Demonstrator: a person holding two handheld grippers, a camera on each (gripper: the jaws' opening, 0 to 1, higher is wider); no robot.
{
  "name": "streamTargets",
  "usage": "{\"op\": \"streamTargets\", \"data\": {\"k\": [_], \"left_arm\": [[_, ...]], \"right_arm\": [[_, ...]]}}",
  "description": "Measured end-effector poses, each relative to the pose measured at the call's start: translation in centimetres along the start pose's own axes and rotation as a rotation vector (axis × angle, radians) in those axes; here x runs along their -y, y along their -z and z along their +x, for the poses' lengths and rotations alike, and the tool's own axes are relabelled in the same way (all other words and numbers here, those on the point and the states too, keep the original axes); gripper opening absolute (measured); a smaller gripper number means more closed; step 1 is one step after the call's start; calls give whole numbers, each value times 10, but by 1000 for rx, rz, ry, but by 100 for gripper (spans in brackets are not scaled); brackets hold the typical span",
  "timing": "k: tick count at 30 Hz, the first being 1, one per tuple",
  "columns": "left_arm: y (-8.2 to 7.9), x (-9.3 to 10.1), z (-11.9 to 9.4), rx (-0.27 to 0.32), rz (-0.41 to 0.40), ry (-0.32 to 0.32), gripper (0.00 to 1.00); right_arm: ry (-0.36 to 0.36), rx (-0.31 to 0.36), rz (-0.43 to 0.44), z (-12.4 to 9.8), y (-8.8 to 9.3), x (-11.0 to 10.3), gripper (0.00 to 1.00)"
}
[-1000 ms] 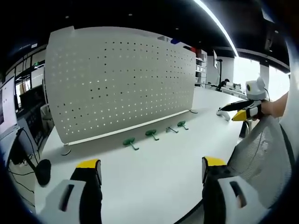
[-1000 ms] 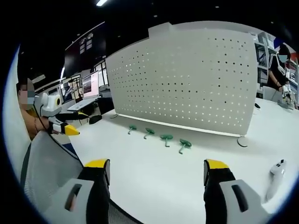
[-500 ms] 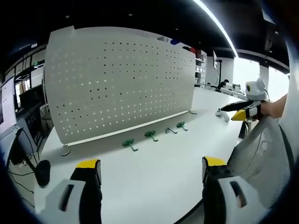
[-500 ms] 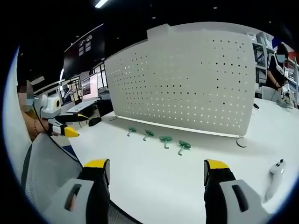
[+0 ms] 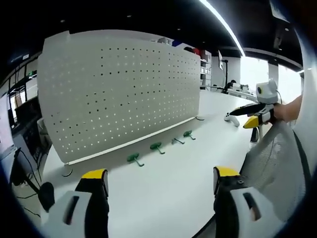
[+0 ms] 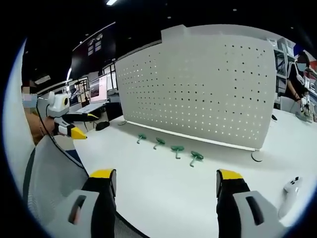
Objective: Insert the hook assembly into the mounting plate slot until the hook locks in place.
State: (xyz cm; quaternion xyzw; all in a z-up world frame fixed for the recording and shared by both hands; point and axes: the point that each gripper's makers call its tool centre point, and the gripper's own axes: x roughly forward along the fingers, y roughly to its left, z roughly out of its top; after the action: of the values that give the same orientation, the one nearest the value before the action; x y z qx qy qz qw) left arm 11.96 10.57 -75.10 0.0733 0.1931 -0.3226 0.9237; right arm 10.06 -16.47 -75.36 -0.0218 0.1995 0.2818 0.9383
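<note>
Hooks [image 6: 177,148]: 4; pegboard [image 6: 208,89]: 1.

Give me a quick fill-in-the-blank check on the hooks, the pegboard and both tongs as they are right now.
1. The number of green hooks lying on the white table is ____.
2. The hooks lie in a row in front of the upright, perforated ____.
3. The left tongs and right tongs both stand ____, holding nothing.
4. The colour of the tips on both tongs is ____.

Missing words: four; pegboard; open; yellow
</note>
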Motion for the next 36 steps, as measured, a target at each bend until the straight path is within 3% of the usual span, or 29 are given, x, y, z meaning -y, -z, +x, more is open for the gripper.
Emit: {"op": "streamTargets", "data": {"k": [7, 18, 36], "left_arm": [[-4, -3, 10, -18, 22, 17, 89], [-7, 2, 26, -66, 111, 115, 87], [-5, -10, 52, -156, 205, 197, 87]], "right_arm": [[0, 2, -13, -1, -5, 4, 81], [-27, -12, -34, 5, -4, -3, 80], [-42, -20, -51, 7, -7, -6, 79]]}}
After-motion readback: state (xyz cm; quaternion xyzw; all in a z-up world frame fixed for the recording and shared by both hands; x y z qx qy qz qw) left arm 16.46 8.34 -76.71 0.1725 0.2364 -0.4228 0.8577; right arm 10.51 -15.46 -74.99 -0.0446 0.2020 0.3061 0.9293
